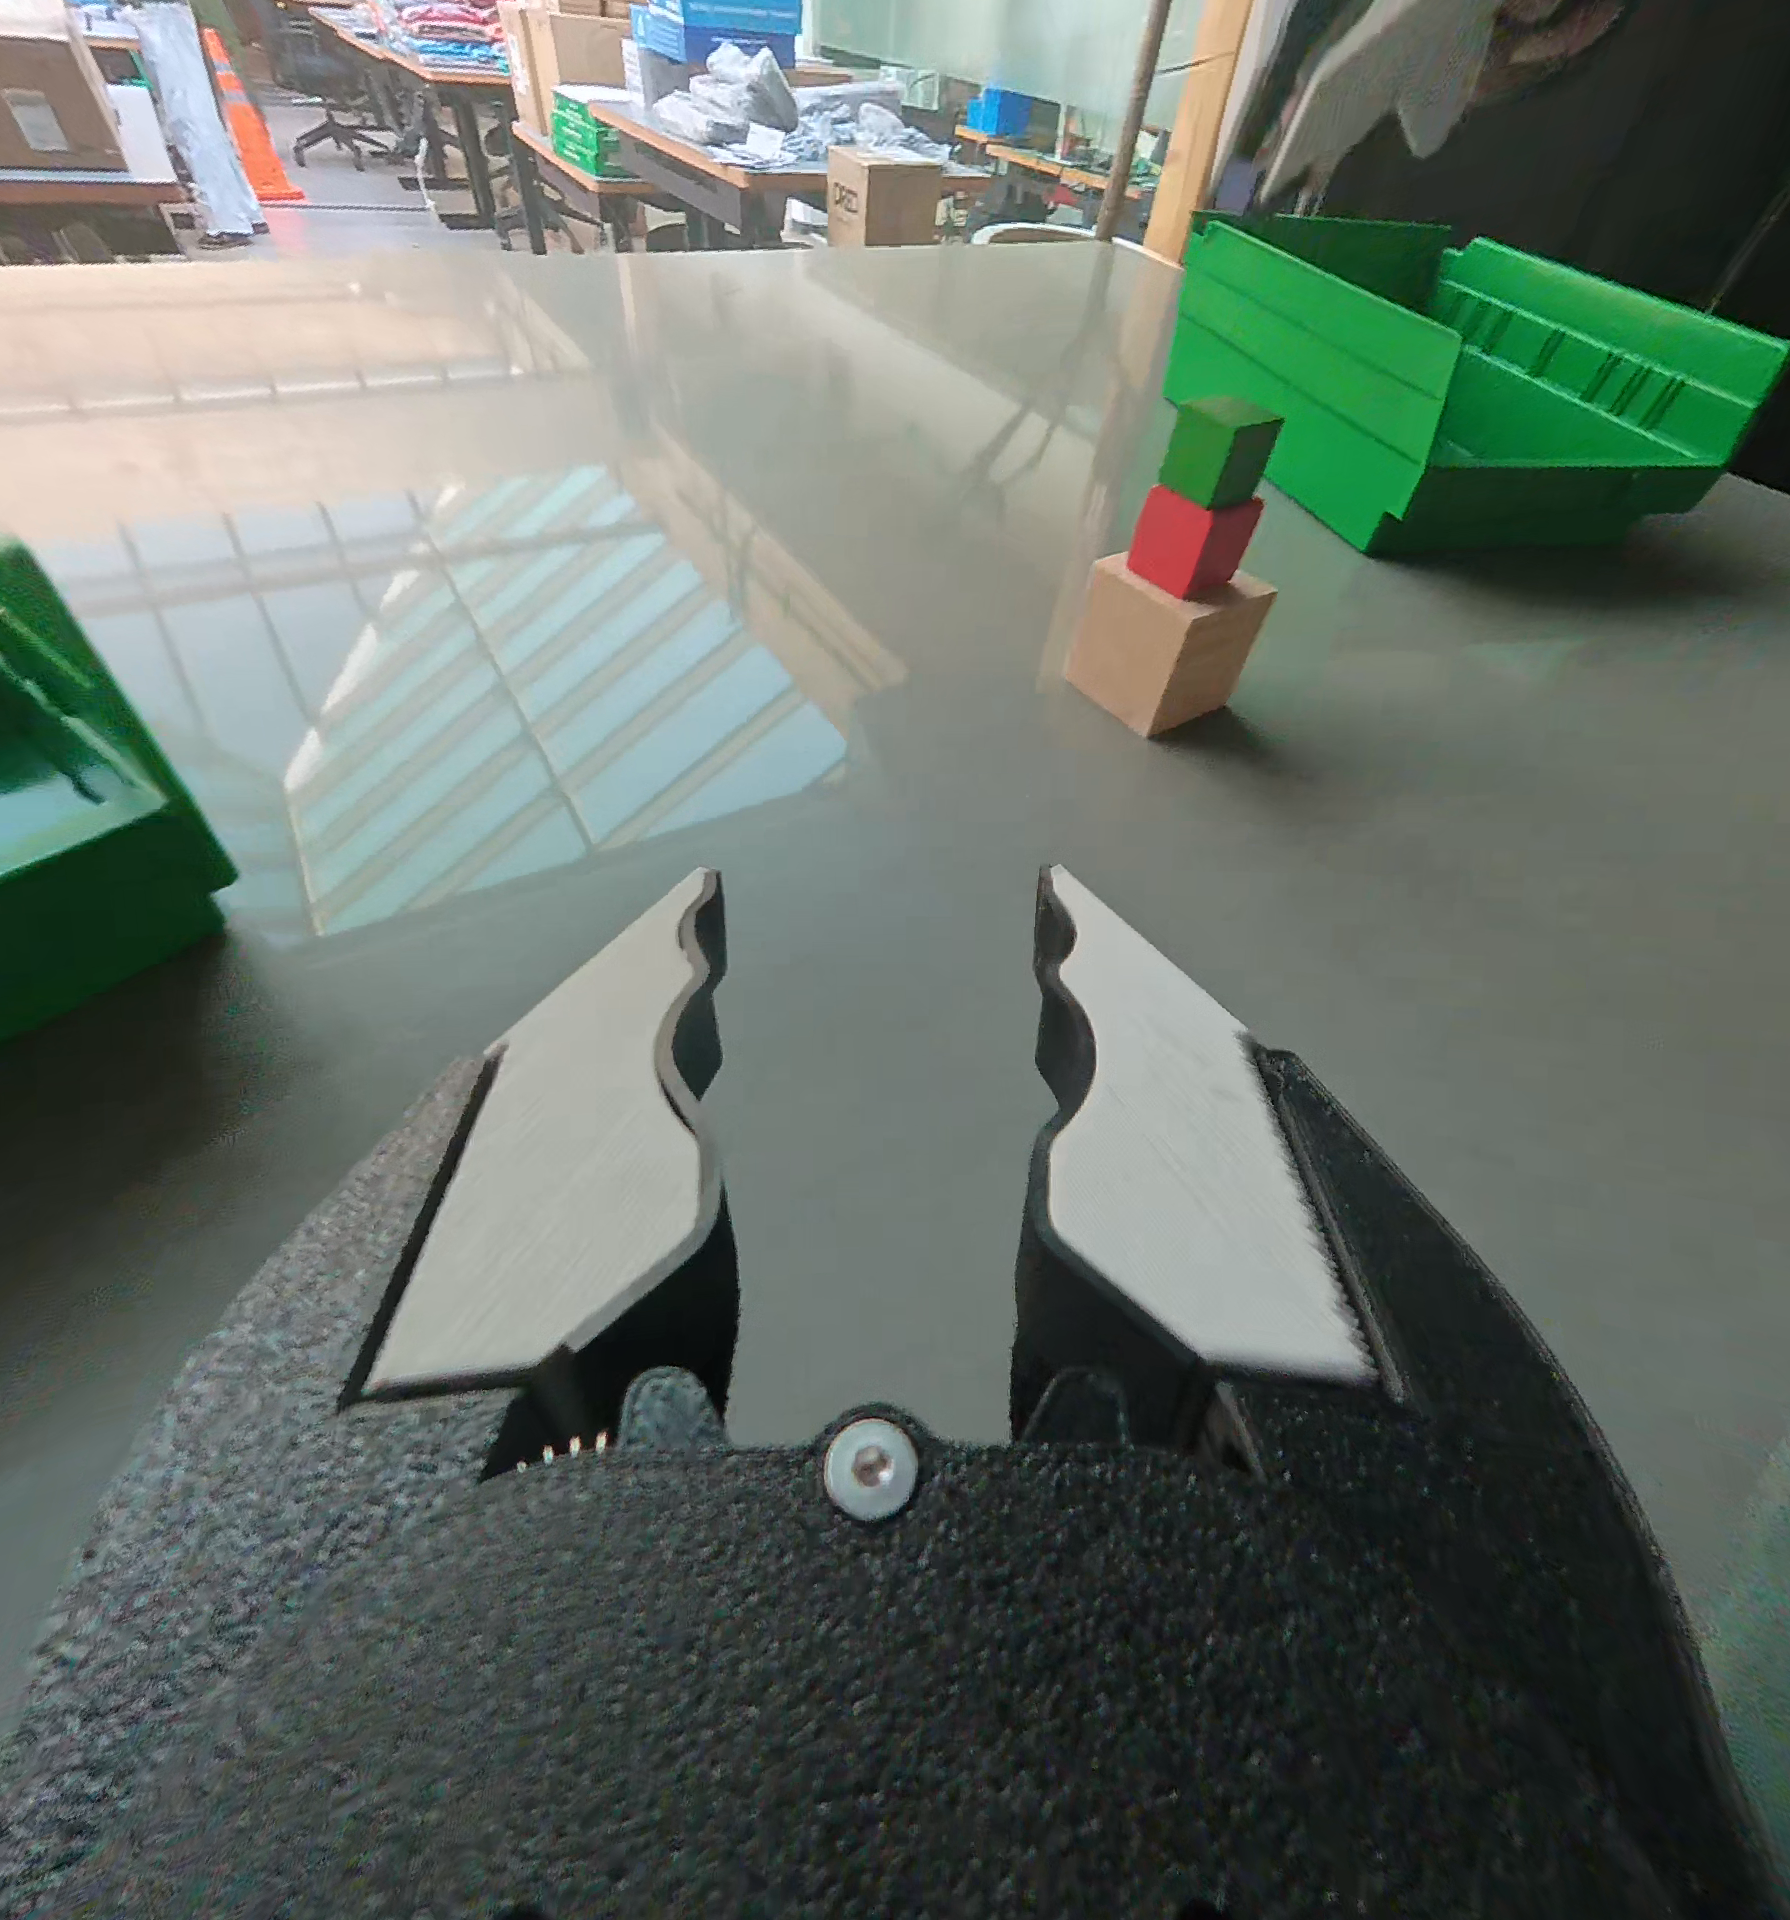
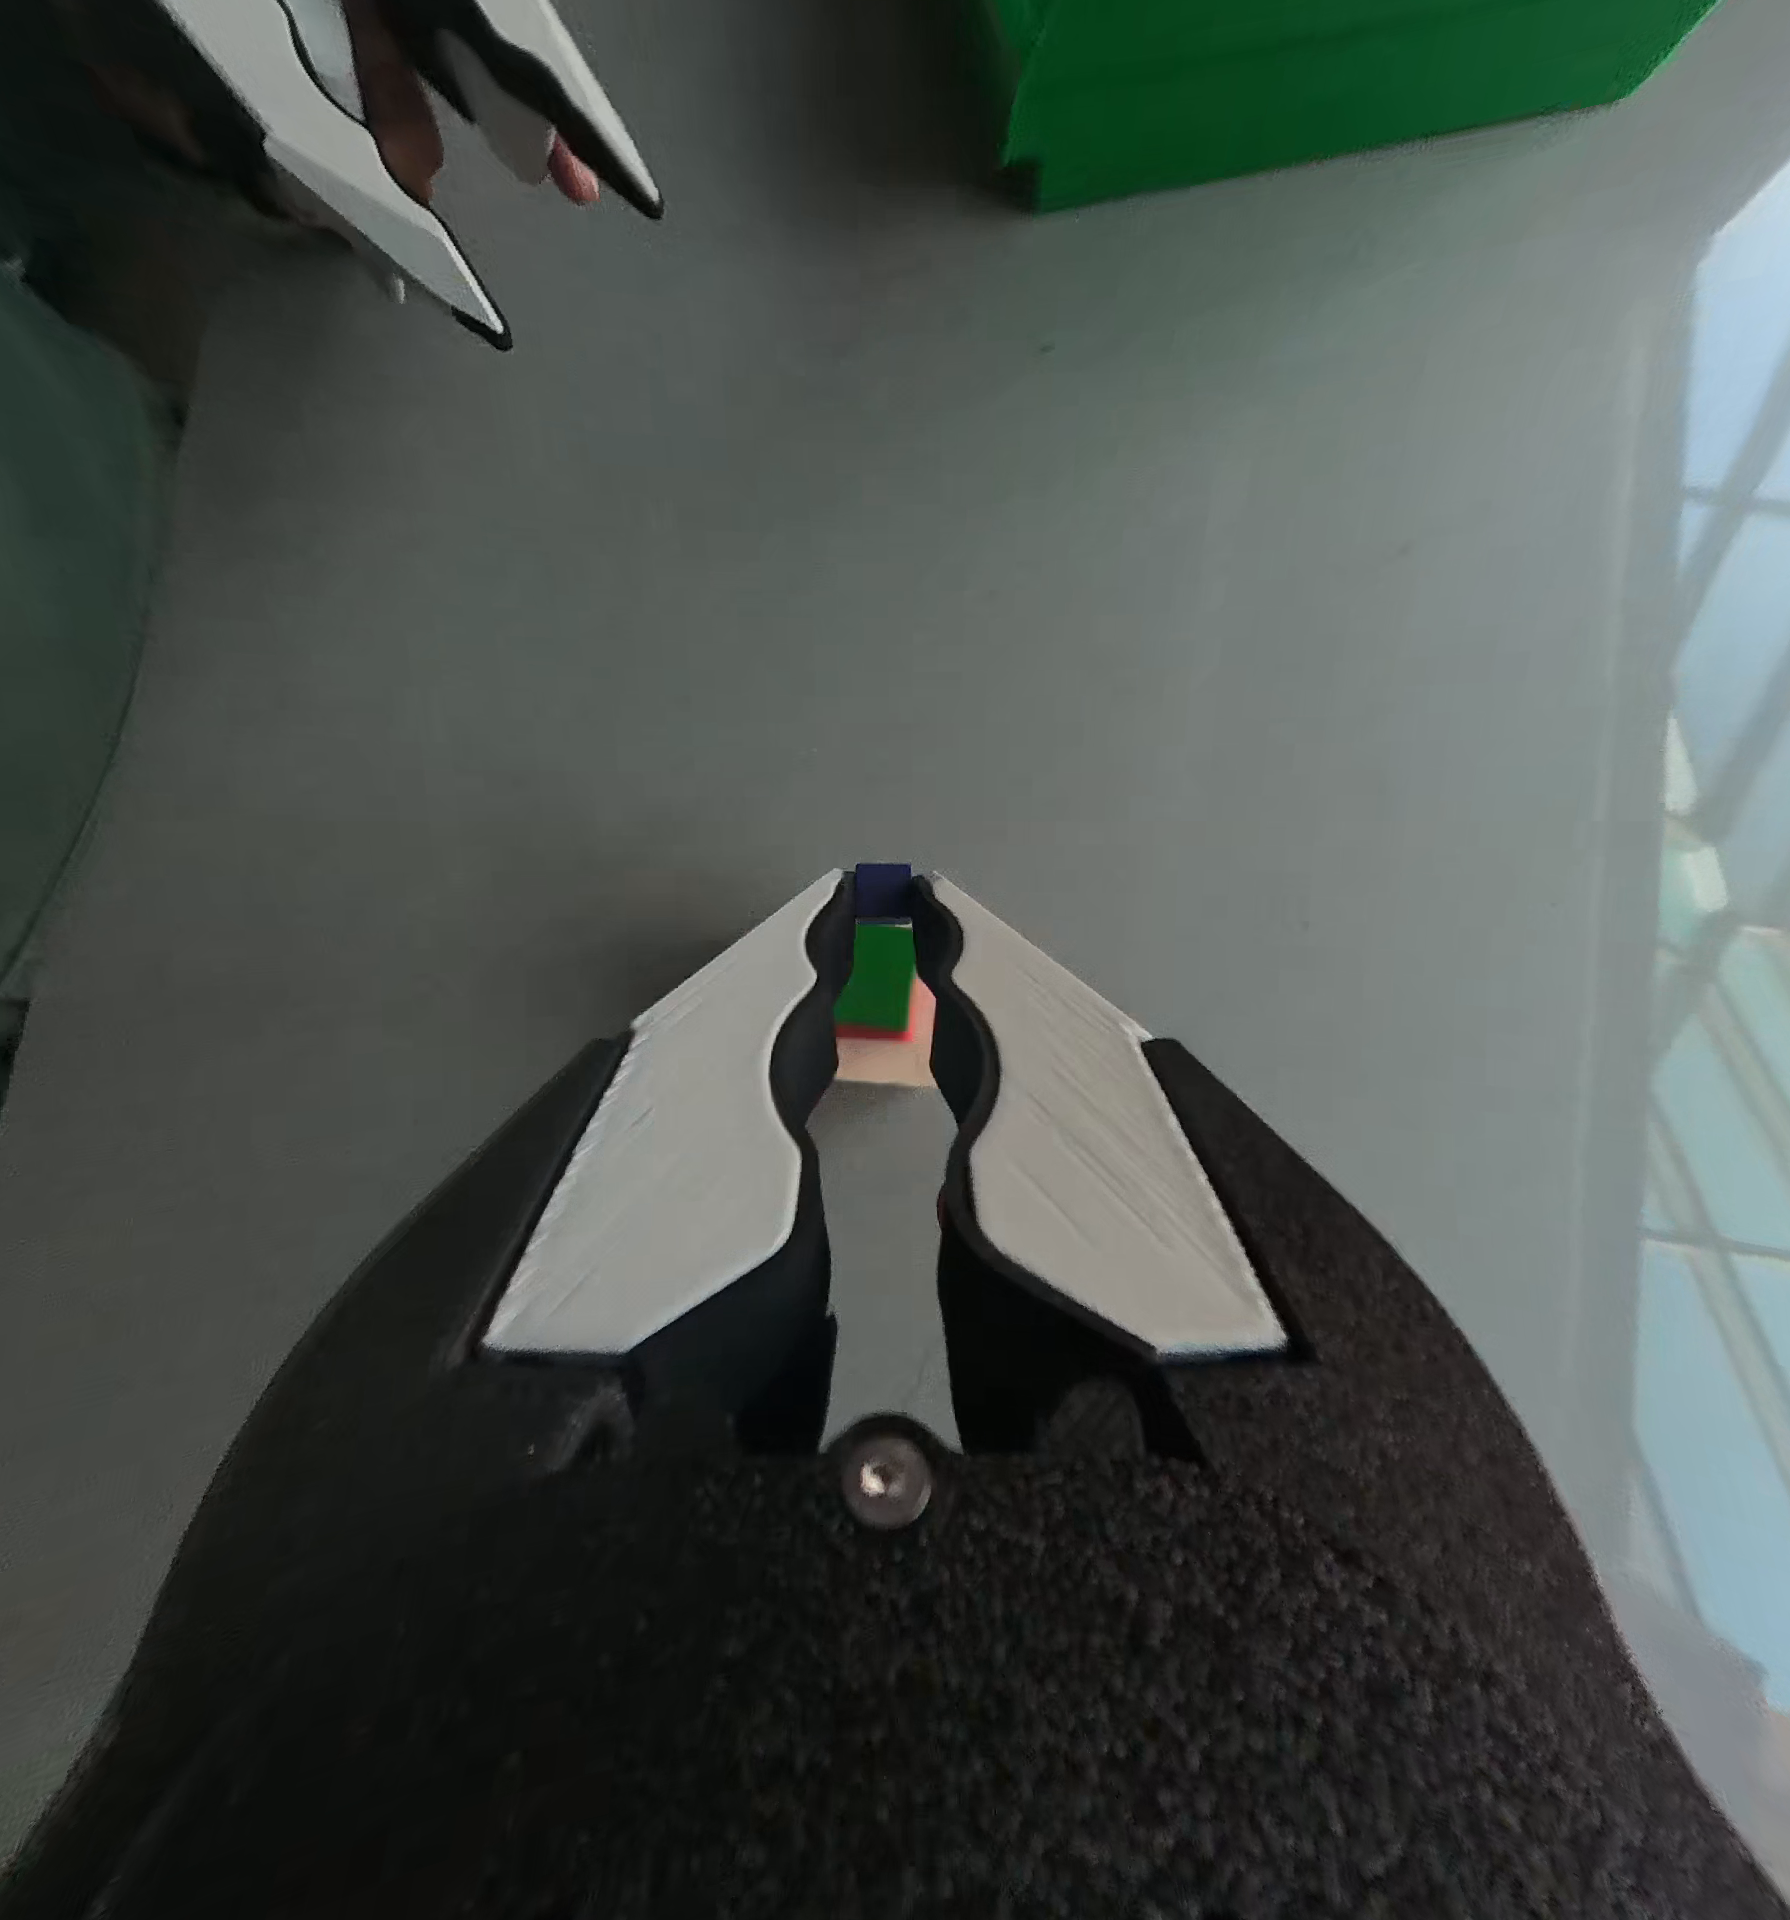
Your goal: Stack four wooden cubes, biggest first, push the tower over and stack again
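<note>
While my left gripper (image 1: pixel 878 904) hangs low over the grey table (image 1: pixel 662 416), its white fingers (image 1: pixel 600 1122) stand well apart with nothing between them. Ahead and to its right stands a stack of three: a tan block (image 1: pixel 1166 649) on the table, a red cube (image 1: pixel 1192 540) on it, slightly turned, and a green cube (image 1: pixel 1221 452) on top. Just behind the stack lies a green bin (image 1: pixel 1442 405), tilted, with a second bin shape nested in it. Another green bin (image 1: pixel 49 831) sits at the left edge of the left wrist view. Beyond the far table edge are work tables, boxes and an orange cone (image 1: pixel 247 114).

My right gripper (image 2: pixel 883 883) looks down from above the stack, its fingers (image 2: pixel 683 1122) drawn nearly together and clamped at the tips on a small blue cube (image 2: pixel 883 889). Directly beneath it the green cube (image 2: pixel 880 971) shows through the gap, with a sliver of the red cube (image 2: pixel 906 1023) and the tan block (image 2: pixel 880 1065) lower down. Whether the blue cube touches the green one I cannot tell. In this view my left gripper (image 2: pixel 579 270) appears at upper left, fingers parted, with a hand (image 2: pixel 403 135) partly visible behind it. A green bin (image 2: pixel 1286 94) lies at the top edge.
</note>
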The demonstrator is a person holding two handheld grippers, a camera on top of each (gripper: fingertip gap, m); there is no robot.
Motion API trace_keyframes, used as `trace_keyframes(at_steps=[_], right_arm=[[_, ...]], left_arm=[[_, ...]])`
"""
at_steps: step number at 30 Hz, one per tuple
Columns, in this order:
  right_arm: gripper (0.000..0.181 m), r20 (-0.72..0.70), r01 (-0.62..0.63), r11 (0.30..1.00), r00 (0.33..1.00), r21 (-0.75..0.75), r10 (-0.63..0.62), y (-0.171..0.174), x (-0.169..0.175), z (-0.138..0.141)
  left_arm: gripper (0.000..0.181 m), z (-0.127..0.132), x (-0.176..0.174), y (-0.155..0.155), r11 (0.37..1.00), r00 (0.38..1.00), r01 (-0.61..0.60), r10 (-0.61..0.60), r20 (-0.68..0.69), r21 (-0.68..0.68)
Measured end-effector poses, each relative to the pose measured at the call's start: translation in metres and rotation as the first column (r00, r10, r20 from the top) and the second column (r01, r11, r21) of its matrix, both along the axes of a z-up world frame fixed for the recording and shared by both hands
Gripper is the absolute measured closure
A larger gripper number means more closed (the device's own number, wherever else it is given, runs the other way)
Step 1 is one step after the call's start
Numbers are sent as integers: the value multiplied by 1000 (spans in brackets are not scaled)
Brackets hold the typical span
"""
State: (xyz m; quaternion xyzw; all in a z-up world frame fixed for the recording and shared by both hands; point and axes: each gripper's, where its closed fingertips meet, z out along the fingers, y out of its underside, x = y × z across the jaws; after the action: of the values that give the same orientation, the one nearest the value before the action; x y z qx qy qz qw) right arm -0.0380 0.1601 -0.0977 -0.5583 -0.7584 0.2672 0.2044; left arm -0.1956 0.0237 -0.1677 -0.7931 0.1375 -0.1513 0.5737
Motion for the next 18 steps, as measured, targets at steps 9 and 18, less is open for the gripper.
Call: trace_keyframes(at_steps=[9,18], right_arm=[[171,35,41,999,999,12,-41,-5,9,-28],[171,65,48,999,997,22,-50,0,8,-39]], left_arm=[[122,11,20,-9,999,998,51,-51,-40,16],[122,11,18,-7,999,998,44,-43,-43,14]])
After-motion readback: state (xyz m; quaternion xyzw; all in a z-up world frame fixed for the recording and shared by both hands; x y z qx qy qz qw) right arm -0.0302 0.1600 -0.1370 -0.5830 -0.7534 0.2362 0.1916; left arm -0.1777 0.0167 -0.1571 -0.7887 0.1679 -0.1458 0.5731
